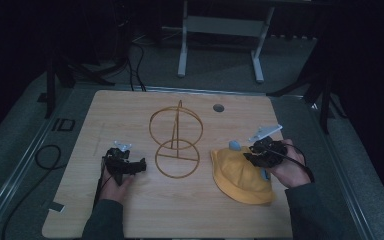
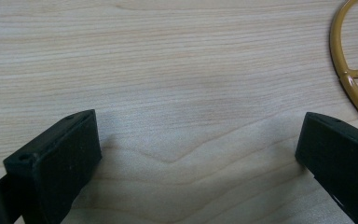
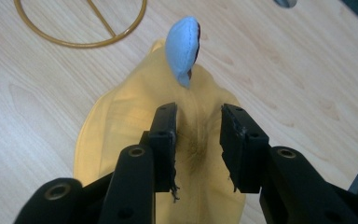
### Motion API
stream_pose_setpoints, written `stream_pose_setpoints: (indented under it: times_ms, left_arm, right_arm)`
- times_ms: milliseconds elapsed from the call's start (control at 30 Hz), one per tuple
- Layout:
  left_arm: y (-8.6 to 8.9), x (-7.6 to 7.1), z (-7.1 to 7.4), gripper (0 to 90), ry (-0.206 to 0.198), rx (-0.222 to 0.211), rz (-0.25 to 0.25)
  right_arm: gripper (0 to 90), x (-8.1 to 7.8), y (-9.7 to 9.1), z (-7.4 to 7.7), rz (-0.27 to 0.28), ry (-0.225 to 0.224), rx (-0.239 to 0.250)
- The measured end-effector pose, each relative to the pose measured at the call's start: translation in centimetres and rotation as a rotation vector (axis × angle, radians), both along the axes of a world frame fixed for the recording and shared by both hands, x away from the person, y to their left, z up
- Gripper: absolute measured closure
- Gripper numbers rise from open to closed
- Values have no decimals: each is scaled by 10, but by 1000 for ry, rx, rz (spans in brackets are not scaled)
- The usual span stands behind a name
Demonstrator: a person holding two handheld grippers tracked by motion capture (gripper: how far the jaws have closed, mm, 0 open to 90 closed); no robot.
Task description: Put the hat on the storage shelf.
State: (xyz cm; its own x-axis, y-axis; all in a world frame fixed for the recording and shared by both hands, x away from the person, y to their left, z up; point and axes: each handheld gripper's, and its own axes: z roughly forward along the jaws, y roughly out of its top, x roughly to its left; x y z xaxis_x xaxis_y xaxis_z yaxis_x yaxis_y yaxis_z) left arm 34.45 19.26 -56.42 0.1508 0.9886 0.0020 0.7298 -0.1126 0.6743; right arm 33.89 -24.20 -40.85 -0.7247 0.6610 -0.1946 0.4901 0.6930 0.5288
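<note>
"ID" on floor mat (image 1: 63,124)

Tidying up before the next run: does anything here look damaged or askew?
The right gripper has a frayed pad: threads hang off the edge of its left finger. The yellow hat lies crumpled on the table. The wire stand stands upright.

A dim lab: a wooden bench (image 1: 130,210) on grey carpet, black cables (image 1: 47,157) at 9 o'clock, a white desk frame (image 1: 220,30) at 12.
</note>
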Motion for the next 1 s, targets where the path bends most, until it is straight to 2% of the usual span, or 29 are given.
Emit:
stream_pose_setpoints:
  times_ms: [133, 300, 467, 500, 567, 600, 633, 667, 733, 767, 800, 1000]
  left_arm:
    - [0, 0, 0, 0, 0, 0, 0]
    - [0, 0, 0, 0, -2, -2, 2]
    - [0, 0, 0, 0, -1, -2, 2]
    - [0, 0, 0, 0, -2, -3, 3]
    - [0, 0, 0, 0, -2, -3, 3]
    - [0, 0, 0, 0, 0, 0, 0]
    - [0, 0, 0, 0, 0, 0, 0]
    - [0, 0, 0, 0, 0, 0, 0]
    - [0, 0, 0, 0, 0, 0, 0]
    - [0, 0, 0, 0, 0, 0, 0]
    - [0, 0, 0, 0, 0, 0, 0]
    - [0, 0, 0, 0, 0, 0, 0]
  right_arm:
    - [655, 4, 0, 0, -3, 30, -17]
    - [657, 11, 4, 1, -13, 92, -49]
    - [657, 15, 6, 2, -9, 128, -66]
    - [656, 16, 7, 2, -11, 156, -65]
    - [652, 18, 6, 2, -8, 173, -66]
    - [641, 21, 6, 0, -4, 206, -81]
    - [641, 21, 6, 0, -4, 206, -81]
    - [687, 22, 7, -2, -3, 231, -101]
    - [768, 24, 8, -4, 12, 250, -123]
    - [768, 24, 8, -4, 12, 250, -123]
    - [813, 24, 9, -4, 30, 249, -149]
    - [834, 25, 14, -1, 66, 255, -205]
